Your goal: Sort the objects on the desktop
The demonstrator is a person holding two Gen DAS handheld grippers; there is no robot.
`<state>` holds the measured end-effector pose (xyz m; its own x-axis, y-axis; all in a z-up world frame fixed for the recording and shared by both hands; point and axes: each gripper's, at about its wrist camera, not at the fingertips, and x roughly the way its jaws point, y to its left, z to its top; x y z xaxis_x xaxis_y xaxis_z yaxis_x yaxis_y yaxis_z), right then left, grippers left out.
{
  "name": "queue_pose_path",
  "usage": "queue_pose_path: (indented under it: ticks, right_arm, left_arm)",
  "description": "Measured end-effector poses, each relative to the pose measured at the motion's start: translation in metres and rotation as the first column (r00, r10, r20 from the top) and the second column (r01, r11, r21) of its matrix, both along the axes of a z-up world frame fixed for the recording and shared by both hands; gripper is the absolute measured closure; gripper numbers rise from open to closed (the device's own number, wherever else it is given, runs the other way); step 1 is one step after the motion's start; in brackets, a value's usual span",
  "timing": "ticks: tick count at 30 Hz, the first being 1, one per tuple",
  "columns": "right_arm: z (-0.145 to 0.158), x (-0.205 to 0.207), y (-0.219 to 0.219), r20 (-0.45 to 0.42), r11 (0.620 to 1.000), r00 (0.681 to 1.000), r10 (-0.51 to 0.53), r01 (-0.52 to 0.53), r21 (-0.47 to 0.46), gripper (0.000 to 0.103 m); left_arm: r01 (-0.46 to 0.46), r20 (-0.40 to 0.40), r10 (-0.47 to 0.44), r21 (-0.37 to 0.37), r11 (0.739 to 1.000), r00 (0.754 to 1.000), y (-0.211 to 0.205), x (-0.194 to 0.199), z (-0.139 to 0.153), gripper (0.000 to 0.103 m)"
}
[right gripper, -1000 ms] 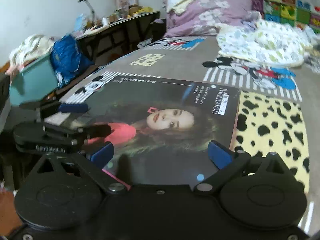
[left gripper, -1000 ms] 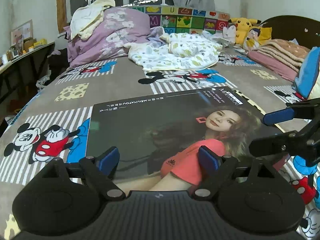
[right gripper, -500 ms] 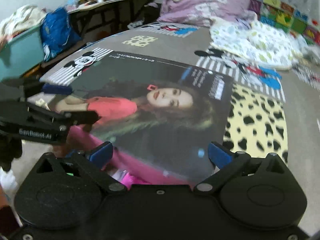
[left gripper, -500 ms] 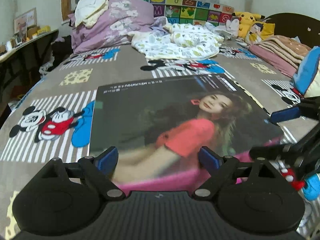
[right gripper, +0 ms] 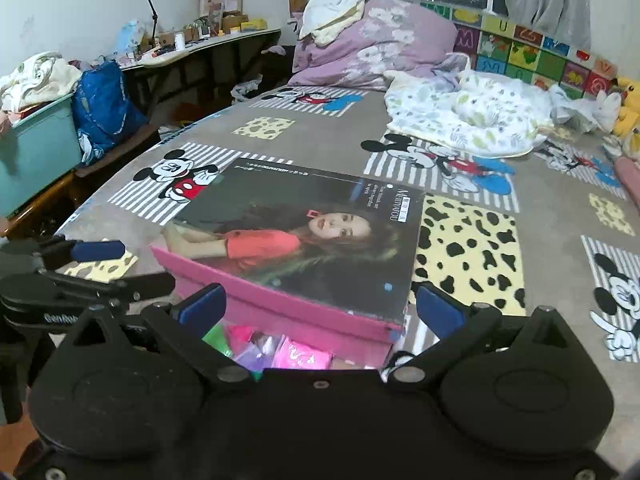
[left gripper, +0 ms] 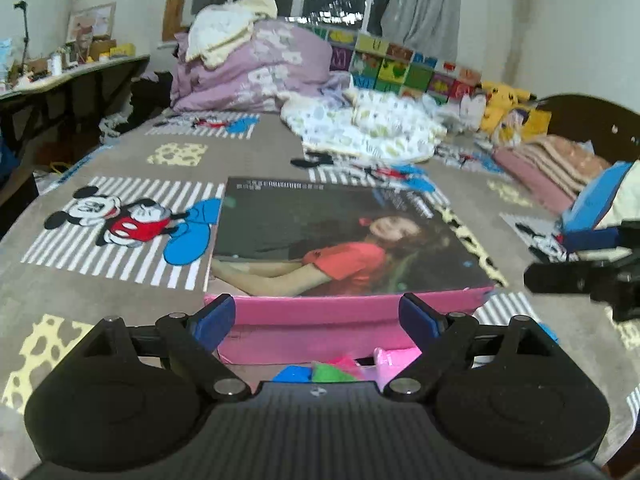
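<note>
A flat pink box (left gripper: 320,320) lies on the Mickey Mouse bedspread (left gripper: 120,224), its lid (left gripper: 332,240) printed with a woman in a red top. Small colourful packets (left gripper: 328,370) in blue, green and pink show at its near side. My left gripper (left gripper: 316,318) is open, its blue pads either side of the box's near wall, above the packets. My right gripper (right gripper: 320,308) is open at the box's near right corner (right gripper: 394,330), with pink, purple and green packets (right gripper: 280,350) below it. Each gripper shows in the other's view, the right one (left gripper: 576,260) and the left one (right gripper: 92,268).
Piled quilts (right gripper: 380,40) and a floral blanket (right gripper: 472,116) lie at the far end of the bed. Folded blankets (left gripper: 560,168) and plush toys (left gripper: 508,108) are at the right. A cluttered desk (right gripper: 192,48), blue bag (right gripper: 104,108) and teal bin (right gripper: 36,148) stand left of the bed.
Both grippers have pulled back and risen from over the lid toward the box's near side. The pink wall and the colourful packets have come into view.
</note>
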<state>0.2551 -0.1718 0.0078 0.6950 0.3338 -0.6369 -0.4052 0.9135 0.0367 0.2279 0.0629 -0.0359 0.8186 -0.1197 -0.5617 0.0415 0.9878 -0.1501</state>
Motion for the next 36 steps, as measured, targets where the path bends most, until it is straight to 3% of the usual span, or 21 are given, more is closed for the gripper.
queue_pose_path:
  ticks: [3,7,14,17,20,24,30,36]
  right_arm:
    - [0.008,-0.015,-0.007,-0.002,0.999,1.000,-0.008,0.008,0.035,0.001]
    - [0.017,-0.034,-0.014,-0.024,0.995,1.000,-0.001,0.003,0.099,0.001]
    - [0.032,-0.078,-0.012,0.103,0.997,0.993,-0.052,0.046,0.061,0.001]
    - [0.035,-0.090,-0.018,0.107,0.993,0.991,-0.076,0.066,0.098,0.001]
    - [0.035,-0.101,-0.020,0.094,0.993,0.992,-0.085,0.076,0.095,0.001]
    - [0.034,-0.122,-0.027,0.102,0.992,0.992,-0.076,0.064,0.113,0.001]
    - [0.026,-0.155,-0.036,0.070,0.981,0.996,-0.058,0.044,0.188,0.001]
    - [0.004,-0.188,-0.030,0.046,0.987,0.997,-0.069,0.061,0.151,0.001]
  left_arm:
    - [0.007,0.022,-0.006,-0.025,1.000,1.000,-0.002,-0.015,0.013,0.014]
    - [0.000,0.052,-0.001,0.021,1.000,0.999,-0.010,-0.034,0.029,0.014]
    - [-0.031,0.100,0.023,0.070,0.997,0.995,-0.021,-0.066,0.047,0.014]
    - [-0.065,0.120,0.049,0.126,0.990,0.991,-0.032,-0.080,0.053,0.014]
    - [-0.091,0.139,0.074,0.124,0.988,0.987,-0.037,-0.095,0.056,0.014]
    - [-0.103,0.110,0.092,0.090,0.991,0.990,-0.042,-0.113,0.055,0.014]
    - [-0.092,0.115,0.075,0.147,0.985,0.990,-0.061,-0.152,0.044,0.014]
    - [-0.044,0.059,0.038,0.110,0.993,0.998,-0.069,-0.187,0.023,0.014]
